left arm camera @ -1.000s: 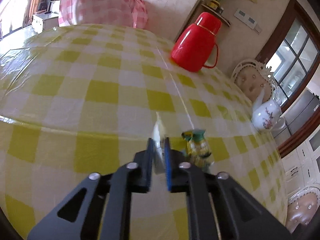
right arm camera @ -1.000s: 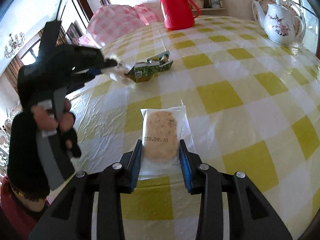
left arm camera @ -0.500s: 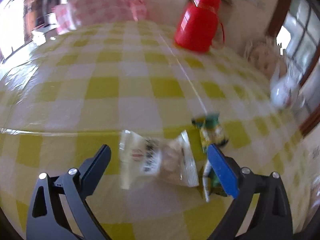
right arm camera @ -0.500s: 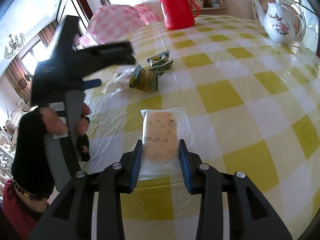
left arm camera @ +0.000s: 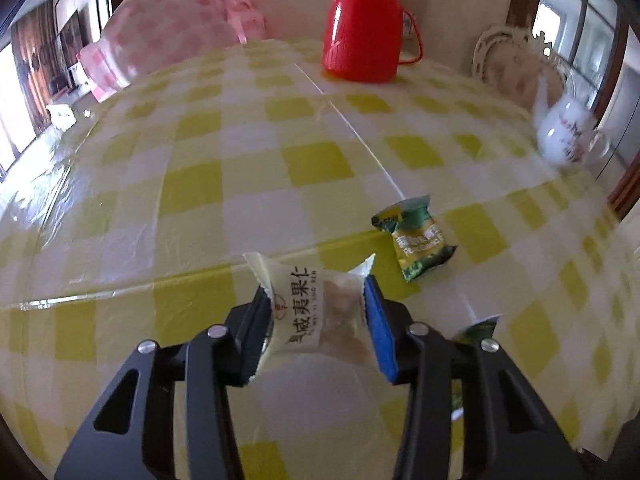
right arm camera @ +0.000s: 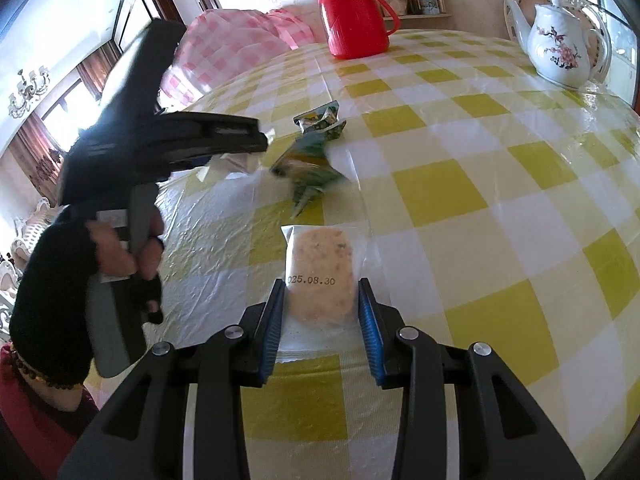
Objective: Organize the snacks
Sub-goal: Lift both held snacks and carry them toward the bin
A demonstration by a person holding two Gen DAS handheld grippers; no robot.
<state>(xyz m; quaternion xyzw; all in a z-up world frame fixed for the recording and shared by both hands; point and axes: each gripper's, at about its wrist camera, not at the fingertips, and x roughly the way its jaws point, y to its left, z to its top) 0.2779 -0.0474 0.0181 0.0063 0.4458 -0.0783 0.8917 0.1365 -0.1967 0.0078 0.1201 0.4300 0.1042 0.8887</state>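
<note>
Gripping now: left hand-held gripper [left arm camera: 318, 312], jaws just closing in, pads pressed on the white snack packet [left arm camera: 316, 308] at the near edge of the surface [left arm camera: 192, 184].
Right side: right hand-held gripper [right arm camera: 320, 320] clamps the clear cracker pack [right arm camera: 320, 276].
Packet's long axis: running across, from jaw to jaw, crimped ends outward.
Next move, likely: carry it beside the green packet [left arm camera: 416, 246], pads kept tight.

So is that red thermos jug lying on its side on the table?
No, the red thermos jug stands upright on the yellow checked tablecloth, lid on top and handle out to one side.
</note>
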